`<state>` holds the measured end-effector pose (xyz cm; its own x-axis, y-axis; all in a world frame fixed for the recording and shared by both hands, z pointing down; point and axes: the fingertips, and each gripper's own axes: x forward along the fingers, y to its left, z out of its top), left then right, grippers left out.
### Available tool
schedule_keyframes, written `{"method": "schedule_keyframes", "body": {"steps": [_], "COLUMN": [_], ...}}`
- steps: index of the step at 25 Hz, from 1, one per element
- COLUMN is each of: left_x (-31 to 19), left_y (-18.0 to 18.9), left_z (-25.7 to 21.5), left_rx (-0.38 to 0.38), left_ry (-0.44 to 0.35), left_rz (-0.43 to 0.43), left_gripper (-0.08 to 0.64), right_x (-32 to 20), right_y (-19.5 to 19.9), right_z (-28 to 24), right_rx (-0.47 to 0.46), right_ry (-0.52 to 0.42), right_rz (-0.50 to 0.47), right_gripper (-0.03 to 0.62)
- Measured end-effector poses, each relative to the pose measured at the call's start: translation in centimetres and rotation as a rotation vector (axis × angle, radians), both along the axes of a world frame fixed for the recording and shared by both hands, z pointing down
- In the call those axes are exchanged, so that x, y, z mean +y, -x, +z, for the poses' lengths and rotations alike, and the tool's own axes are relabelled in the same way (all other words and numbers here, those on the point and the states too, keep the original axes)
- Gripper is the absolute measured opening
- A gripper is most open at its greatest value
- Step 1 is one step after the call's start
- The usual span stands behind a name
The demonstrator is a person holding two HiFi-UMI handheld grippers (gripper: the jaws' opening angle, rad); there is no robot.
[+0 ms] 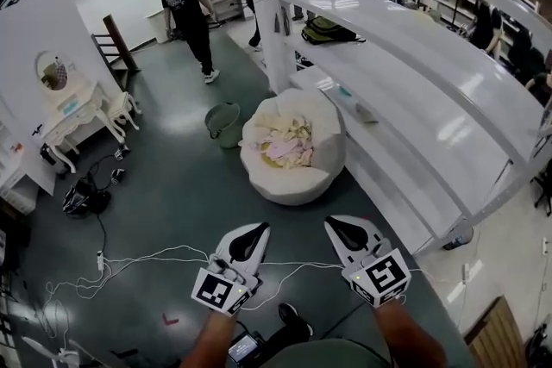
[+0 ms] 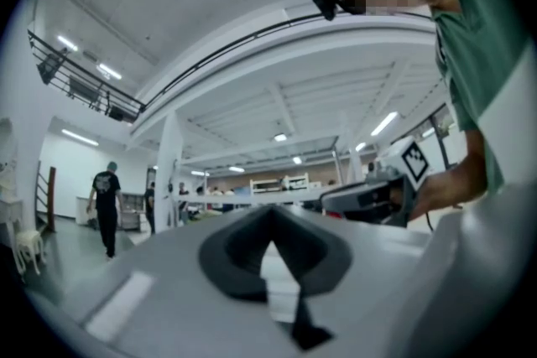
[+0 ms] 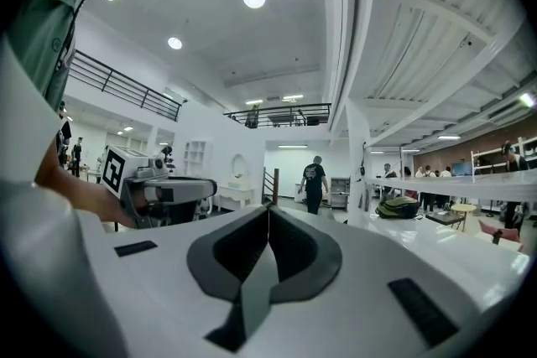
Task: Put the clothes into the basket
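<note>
While left gripper (image 1: pixel 259 228) and right gripper (image 1: pixel 335 225) hung over the floor (image 1: pixel 172 185), jaws pressed together, empty, clothes (image 1: pixel 285 144) lay in white basket (image 1: pixel 289 187) ahead.

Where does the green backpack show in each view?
Head view: backpack on the white shelving, top centre-right.
Left gripper view: cannot be made out.
Right gripper view: backpack on the shelving, right of centre.
Shared landmark: the person in black, back turned.
</note>
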<state>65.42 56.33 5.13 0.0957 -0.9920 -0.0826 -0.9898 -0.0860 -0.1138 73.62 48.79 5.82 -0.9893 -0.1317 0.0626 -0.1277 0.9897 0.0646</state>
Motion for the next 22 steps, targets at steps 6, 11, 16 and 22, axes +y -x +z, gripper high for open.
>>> {"method": "schedule_keyframes", "body": {"steps": [6,11,16,22], "left_x": [-3.0,-5.7,-10.1,-17.0], "left_y": [7.9,12.5,17.4,23.9], "left_z": [0.3,0.2,0.8,1.8], "left_rx": [0.006,0.018,0.027,0.005], "left_ry": [0.013,0.019,0.034,0.079], "left_rz": [0.046,0.059,0.053,0.030], "left_gripper": [0.002,0.002,0.002,0.002], "right_x": [-2.7,-5.5,-10.1,-16.8], "right_y": [7.7,12.0,17.3,24.7], "right_z": [0.1,0.2,1.1,2.7], "right_rx": [0.003,0.015,0.013,-0.003], "right_ry": [0.004,0.007,0.029,0.058], "right_rz": [0.039,0.057,0.054,0.017], "right_gripper": [0.006,0.006,0.006,0.006]}}
